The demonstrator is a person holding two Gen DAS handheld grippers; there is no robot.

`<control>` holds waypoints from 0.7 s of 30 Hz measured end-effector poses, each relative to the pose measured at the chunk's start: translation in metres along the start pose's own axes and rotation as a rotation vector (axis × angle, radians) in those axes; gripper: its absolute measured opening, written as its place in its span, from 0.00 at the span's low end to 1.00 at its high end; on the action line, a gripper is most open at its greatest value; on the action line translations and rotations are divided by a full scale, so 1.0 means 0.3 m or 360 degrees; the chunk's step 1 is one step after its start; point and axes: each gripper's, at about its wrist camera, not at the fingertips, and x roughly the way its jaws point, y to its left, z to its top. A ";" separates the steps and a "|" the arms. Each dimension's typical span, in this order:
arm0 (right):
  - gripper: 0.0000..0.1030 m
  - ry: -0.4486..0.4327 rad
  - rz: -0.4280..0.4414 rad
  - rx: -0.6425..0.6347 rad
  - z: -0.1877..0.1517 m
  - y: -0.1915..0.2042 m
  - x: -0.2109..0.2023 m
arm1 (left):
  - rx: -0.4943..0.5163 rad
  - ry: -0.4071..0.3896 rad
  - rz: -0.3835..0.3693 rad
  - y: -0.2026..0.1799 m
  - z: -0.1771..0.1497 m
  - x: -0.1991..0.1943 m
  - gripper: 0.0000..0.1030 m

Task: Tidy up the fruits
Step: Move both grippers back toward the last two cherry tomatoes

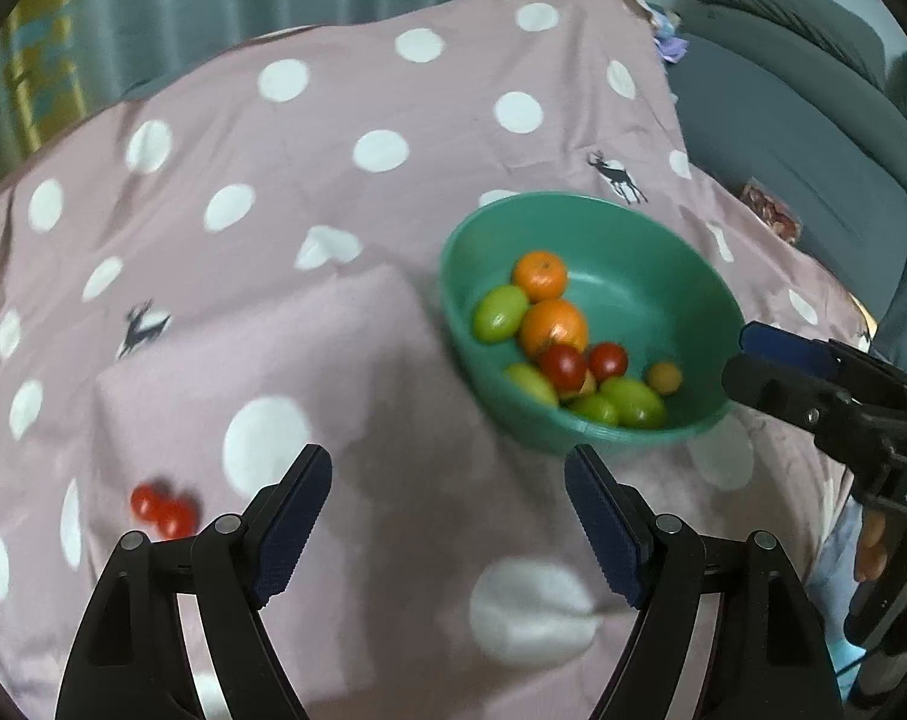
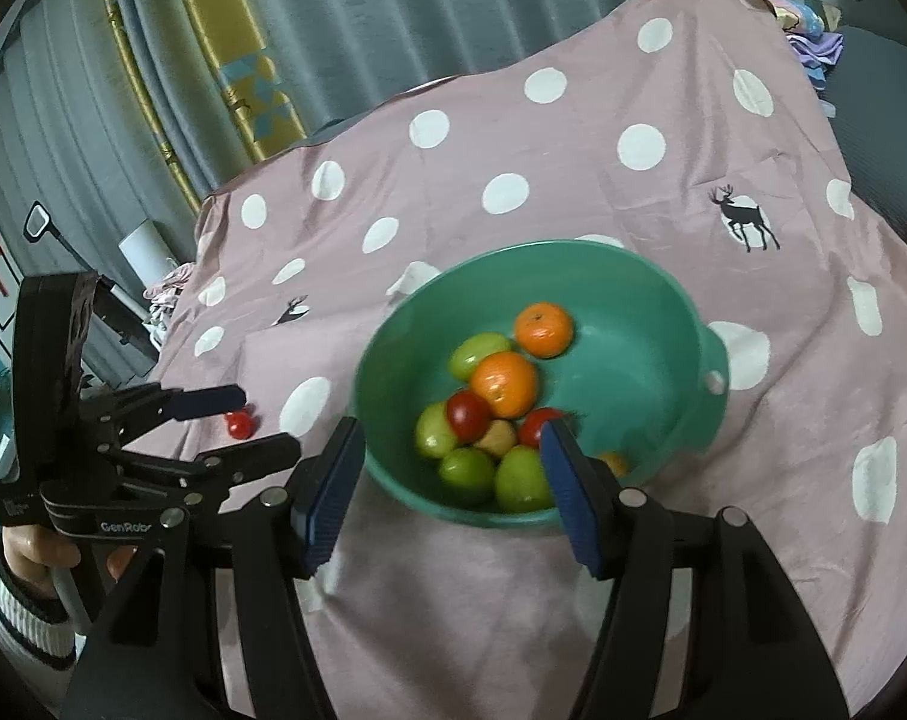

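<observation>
A green bowl (image 1: pixel 573 204) (image 2: pixel 513 252) stands on the pink dotted cloth and holds two oranges (image 1: pixel 554 324), several green fruits (image 1: pixel 500 312), two red tomatoes (image 1: pixel 564 365) and a small yellow fruit (image 1: pixel 664 377). Two red cherry tomatoes (image 1: pixel 164 510) (image 2: pixel 240 423) lie on the cloth, left of the bowl. My left gripper (image 1: pixel 447 462) (image 2: pixel 267 420) is open and empty, over bare cloth between the tomatoes and the bowl. My right gripper (image 2: pixel 452 429) (image 1: pixel 740 354) hovers open above the bowl's near rim, gripping nothing.
The pink cloth (image 1: pixel 333 330) with white dots and deer prints covers a raised surface that drops off at the far and left edges. A grey sofa (image 1: pixel 813 120) sits to the right. Curtains (image 2: pixel 363 30) hang behind. A hand with a striped sleeve (image 2: pixel 33 546) holds the left gripper.
</observation>
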 end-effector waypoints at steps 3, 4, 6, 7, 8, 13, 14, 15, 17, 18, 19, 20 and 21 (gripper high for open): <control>0.60 0.0030 0.0014 -0.0009 -0.015 0.032 0.002 | -0.0023 -0.0020 0.0012 0.014 -0.032 -0.046 0.78; 0.60 0.0044 0.0019 -0.0018 -0.019 0.043 0.006 | -0.0030 -0.0030 0.0019 0.019 -0.040 -0.059 0.78; 0.60 0.0076 0.0033 -0.0038 -0.031 0.066 0.016 | -0.0043 -0.0050 0.0039 0.032 -0.061 -0.089 0.78; 0.60 0.0092 0.0041 -0.0049 -0.037 0.078 0.021 | -0.0052 -0.0057 0.0052 0.039 -0.070 -0.101 0.78; 0.60 0.0113 0.0053 -0.0063 -0.044 0.096 0.029 | -0.0067 -0.0061 0.0063 0.052 -0.083 -0.116 0.78; 0.60 0.0180 0.0101 -0.0117 -0.065 0.166 0.060 | -0.0155 -0.0056 0.0104 0.111 -0.140 -0.157 0.78; 0.60 0.0191 0.0115 -0.0128 -0.068 0.184 0.067 | -0.0170 -0.0054 0.0109 0.121 -0.150 -0.162 0.78; 0.60 0.0200 0.0130 -0.0141 -0.070 0.202 0.072 | -0.0187 -0.0051 0.0117 0.133 -0.163 -0.169 0.78; 0.60 0.0216 0.0157 -0.0168 -0.073 0.239 0.082 | -0.0217 -0.0047 0.0136 0.157 -0.185 -0.180 0.78; 0.60 0.0221 0.0164 -0.0179 -0.074 0.253 0.084 | -0.0233 -0.0050 0.0144 0.171 -0.197 -0.189 0.78; 0.60 0.0230 0.0175 -0.0197 -0.075 0.271 0.089 | -0.0244 -0.0052 0.0147 0.179 -0.205 -0.195 0.78; 0.60 0.0241 0.0184 -0.0217 -0.076 0.291 0.094 | -0.0262 -0.0054 0.0156 0.192 -0.217 -0.203 0.78; 0.60 0.0248 0.0190 -0.0233 -0.077 0.307 0.096 | -0.0271 -0.0055 0.0164 0.198 -0.228 -0.211 0.78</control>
